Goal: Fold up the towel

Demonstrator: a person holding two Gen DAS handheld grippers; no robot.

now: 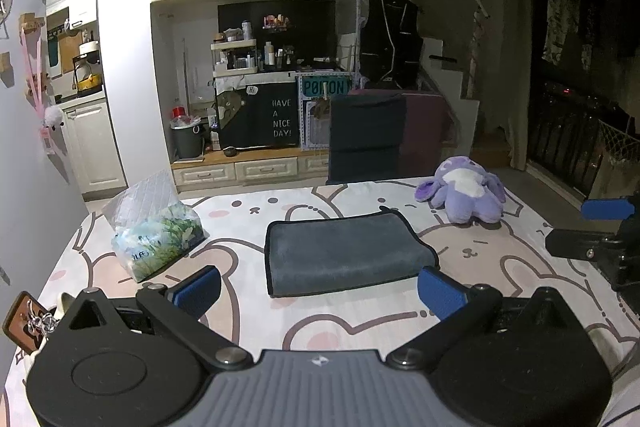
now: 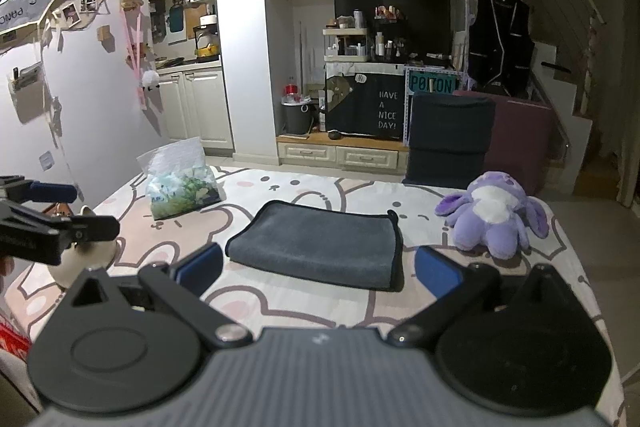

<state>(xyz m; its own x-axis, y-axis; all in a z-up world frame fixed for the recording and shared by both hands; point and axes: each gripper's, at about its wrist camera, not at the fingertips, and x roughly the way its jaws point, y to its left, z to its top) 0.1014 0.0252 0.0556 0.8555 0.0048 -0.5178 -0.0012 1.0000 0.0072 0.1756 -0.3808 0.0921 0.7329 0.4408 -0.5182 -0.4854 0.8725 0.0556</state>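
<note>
- Centrally on the bed point(image 1: 248, 311), a grey towel point(image 1: 344, 251) lies folded into a thick rectangle with dark piping along its edges, flat on the pink-and-white cartoon sheet.
- From the right wrist view the same towel point(image 2: 320, 245) shows its folded, rounded edge toward the bed's left side and its stacked open edges toward the right.
- Both blue pads of the left gripper point(image 1: 318, 289) stand wide apart, just short of the towel's near edge, gripping nothing.
- Likewise the right gripper point(image 2: 318, 267) has its jaws spread, its pads near the towel's near corners and not touching it.
- Each gripper appears in the other's view: the right gripper point(image 1: 600, 227) at the bed's right edge, the left gripper point(image 2: 52, 211) at the left edge.
- A clear plastic bag point(image 1: 156, 231) with a green leafy print sits toward the far left corner of the bed, well apart from the towel.
- A purple plush toy point(image 1: 466, 189) lies at the far right corner.
- A small brown item with a chain point(image 1: 28, 323) rests by the near left edge; what it is cannot be told.
- Beyond the bed's far edge stands a dark chair point(image 1: 366, 139).
</note>
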